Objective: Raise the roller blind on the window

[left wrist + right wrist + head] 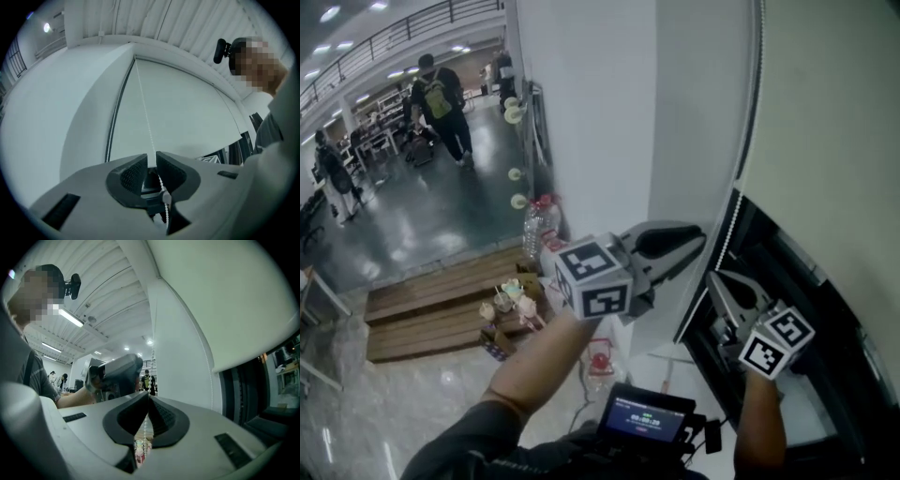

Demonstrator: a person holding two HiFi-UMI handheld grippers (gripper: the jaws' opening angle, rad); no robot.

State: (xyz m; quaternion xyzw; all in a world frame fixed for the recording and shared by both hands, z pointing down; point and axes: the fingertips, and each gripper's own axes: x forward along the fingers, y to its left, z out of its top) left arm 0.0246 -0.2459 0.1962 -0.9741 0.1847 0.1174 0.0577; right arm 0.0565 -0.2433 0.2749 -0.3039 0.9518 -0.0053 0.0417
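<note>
Closest in, the grey two-jaw right gripper (149, 397) is clamped on the white beaded pull cord (145, 425), low beside the dark window (787, 281). The grey left gripper (151, 157), higher up, stands part open with the cord running loose between its jaws. The white fabric roller blind (825, 141) hangs partly raised. This looks like a hand-over-hand pull: next, the left should close on the cord and draw. Clear plastic bottles (539, 225) on the floor sit well apart, blocking nothing.

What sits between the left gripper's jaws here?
The white bead chain of the roller blind runs through the gap in the left gripper, whose jaws stand apart without pinching it. The left gripper view shows this.
</note>
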